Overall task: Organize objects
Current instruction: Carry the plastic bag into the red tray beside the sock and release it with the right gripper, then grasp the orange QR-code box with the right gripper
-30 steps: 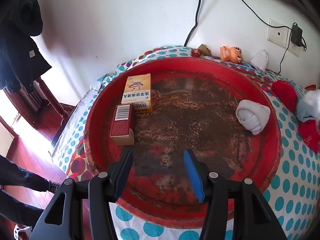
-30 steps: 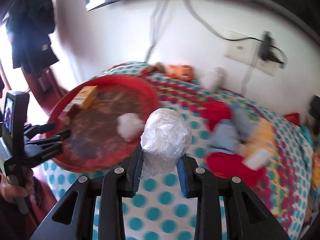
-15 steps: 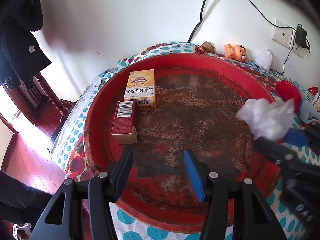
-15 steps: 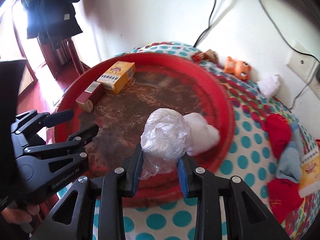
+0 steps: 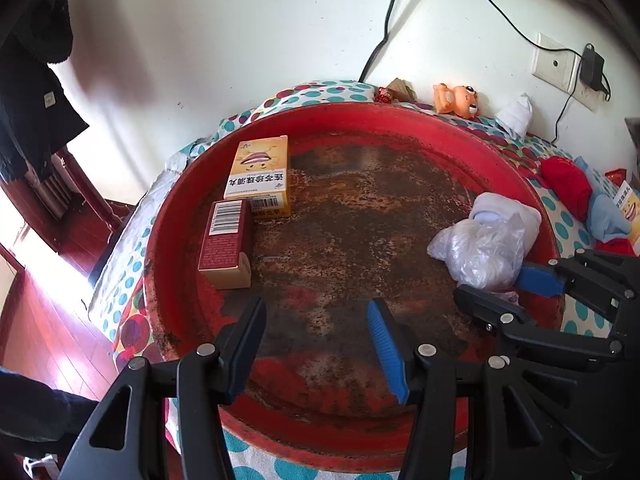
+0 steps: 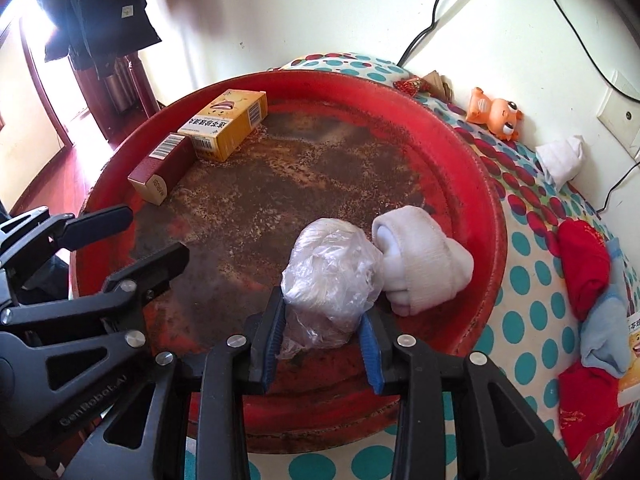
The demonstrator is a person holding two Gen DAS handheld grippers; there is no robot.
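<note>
Crinkled plastic bundle [image 6: 330, 268] now inside rusty round tray [image 6: 486, 208].

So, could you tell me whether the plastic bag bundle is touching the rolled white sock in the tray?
Touching. In the right wrist view, the plastic bag bundle presses against the rolled white sock, with no gap showing between them.

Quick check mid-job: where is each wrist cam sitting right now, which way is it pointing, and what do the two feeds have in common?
Left wrist: sits behind the left gripper, looking across the red tray toward the wall; its empty fingers show, and the right gripper enters at right.
Right wrist: sits behind the right gripper, facing the tray's right side and gripping the plastic-wrapped bundle; the left gripper shows at left.
Shared: tray, yellow box, maroon box, white sock roll, bundle, orange toy.
</note>
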